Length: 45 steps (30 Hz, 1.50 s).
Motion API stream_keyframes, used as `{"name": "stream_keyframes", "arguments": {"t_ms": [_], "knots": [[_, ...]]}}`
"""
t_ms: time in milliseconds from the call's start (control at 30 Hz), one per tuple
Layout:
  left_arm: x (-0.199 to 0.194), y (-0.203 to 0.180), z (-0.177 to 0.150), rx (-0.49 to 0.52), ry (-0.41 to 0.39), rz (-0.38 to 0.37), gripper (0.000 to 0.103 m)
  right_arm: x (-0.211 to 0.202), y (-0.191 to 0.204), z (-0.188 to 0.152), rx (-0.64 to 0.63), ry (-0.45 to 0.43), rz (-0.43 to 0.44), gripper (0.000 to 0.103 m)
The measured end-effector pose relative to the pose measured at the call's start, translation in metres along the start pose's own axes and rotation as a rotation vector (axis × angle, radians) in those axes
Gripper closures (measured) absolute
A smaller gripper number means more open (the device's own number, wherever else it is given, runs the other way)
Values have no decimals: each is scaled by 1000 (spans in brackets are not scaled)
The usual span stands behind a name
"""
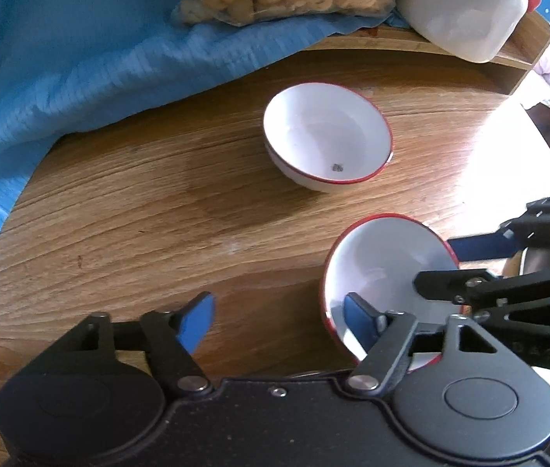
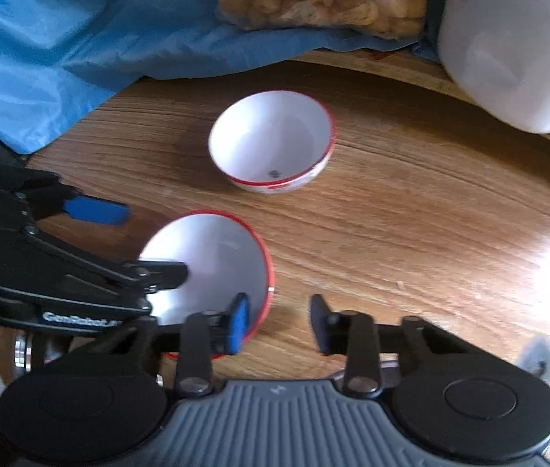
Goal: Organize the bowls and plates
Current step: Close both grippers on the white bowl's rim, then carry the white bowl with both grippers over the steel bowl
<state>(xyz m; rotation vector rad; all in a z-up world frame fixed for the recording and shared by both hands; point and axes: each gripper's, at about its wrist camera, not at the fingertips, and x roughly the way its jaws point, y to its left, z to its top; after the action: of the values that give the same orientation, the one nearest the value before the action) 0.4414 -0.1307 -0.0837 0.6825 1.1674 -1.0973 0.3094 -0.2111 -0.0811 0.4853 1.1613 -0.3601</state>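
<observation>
I have both grippers on the near bowl [image 1: 384, 272], which sits tilted right under my hands, while the far bowl [image 1: 327, 138] stands upright ahead of my fingers, well apart on the wooden table [image 1: 139, 210].

What worries me: my left gripper [image 1: 279, 323] stands fairly wide, its right finger [image 1: 358, 321] inside the bowl's left wall and its left finger out over bare wood, so nothing is pinched there. My right gripper [image 2: 281, 323] is narrower and straddles the opposite rim, left pad [image 2: 238, 323] inside and right finger outside, yet I see a gap between the outer finger and the wall, so I cannot call it a firm grip. If I lift now, the tilted bowl could slip off a single pad, roll onto its rim, or skid across the smooth wood towards the table edge. With two grippers crowding one small bowl, their fingers could also knock each other.

Both my hands point steeply down at the table, side by side, the right gripper's fingers reaching into the bowl from my left gripper's right
</observation>
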Motion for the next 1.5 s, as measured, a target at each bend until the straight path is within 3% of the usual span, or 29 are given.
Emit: {"name": "stream_keyframes", "arguments": {"t_ms": [33, 100, 367, 633, 967, 1167, 1500], "knots": [[0, -1, 0, 1, -3, -6, 36, 1, 1, 0, -2, 1, 9, 82], [-4, -4, -3, 14, -16, -26, 51, 2, 2, 0, -5, 1, 24, 87], [-7, -10, -6, -28, -28, -106, 88, 6, -4, 3, -11, 11, 68, 87], [-15, -11, -11, -132, -66, -77, 95, 2, -22, 0, 132, -4, 125, 95], [-37, -33, -9, -162, -154, -9, 96, -23, -40, -4, 124, -117, 152, 97], [-58, -56, -1, -118, -201, 21, 96, -48, -49, -6, 97, -169, 155, 97], [-81, -95, 6, -103, -285, -21, 96, -95, -79, -23, 107, -246, 132, 96]]}}
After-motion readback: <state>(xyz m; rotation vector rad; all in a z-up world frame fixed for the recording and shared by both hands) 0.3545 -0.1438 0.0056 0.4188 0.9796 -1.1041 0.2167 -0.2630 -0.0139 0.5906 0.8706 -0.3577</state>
